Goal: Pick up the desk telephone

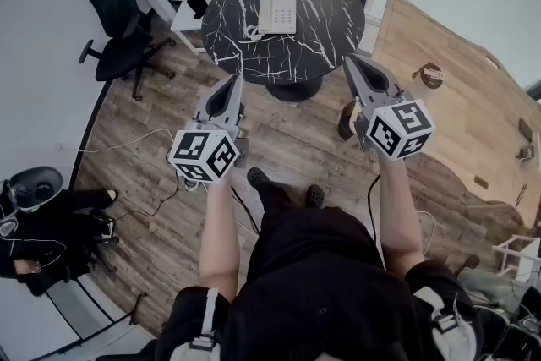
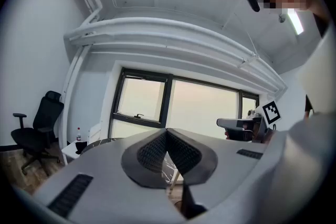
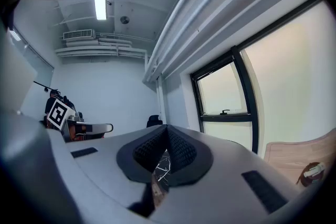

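The desk telephone (image 1: 277, 13) is lying toward the far edge of the round surface (image 1: 331, 30), its long axis running away from the person; the left gripper (image 1: 233, 82) and right gripper (image 1: 350, 63) are hovering short of the near edge, both closed and empty; the telephone is sitting ahead between them, about equally near each.

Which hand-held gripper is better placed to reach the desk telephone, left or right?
Left, narrowly. The left hand-held gripper and right hand-held gripper are both shut, empty and short of the table; the desk telephone seems to have its handset on the left side.
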